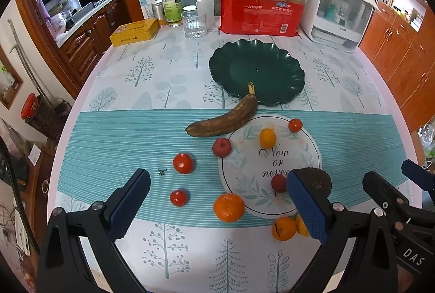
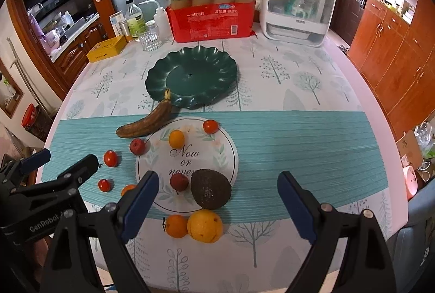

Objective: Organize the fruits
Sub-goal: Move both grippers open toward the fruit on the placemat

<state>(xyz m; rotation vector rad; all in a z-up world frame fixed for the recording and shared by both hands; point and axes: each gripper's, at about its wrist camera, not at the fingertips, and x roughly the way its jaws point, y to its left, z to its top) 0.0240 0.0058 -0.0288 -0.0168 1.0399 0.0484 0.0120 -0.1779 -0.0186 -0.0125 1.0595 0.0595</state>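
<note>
A dark green scalloped plate [image 1: 274, 59] [image 2: 212, 67] sits empty mid-table. A brown overripe banana [image 1: 225, 119] [image 2: 146, 123] lies with its stem against the plate's near rim. Small fruits are scattered on the teal runner and round white mat: tomatoes [image 1: 183, 163] [image 2: 111, 158], an orange [image 1: 229, 207] [image 2: 204, 225], a dark avocado [image 2: 210, 192] [image 1: 316, 180], and a small red fruit [image 2: 179, 182]. My left gripper [image 1: 217, 200] hovers open above the near fruits. My right gripper [image 2: 218, 204] is open too, with the avocado between and below its fingers.
At the table's far edge stand a red pack of paper cups [image 1: 261, 13], a white appliance [image 1: 337, 10], a glass tumbler [image 1: 194, 24], bottles [image 1: 171, 3] and a yellow tin [image 1: 134, 32]. Wooden cabinets [image 2: 394, 56] line the right side.
</note>
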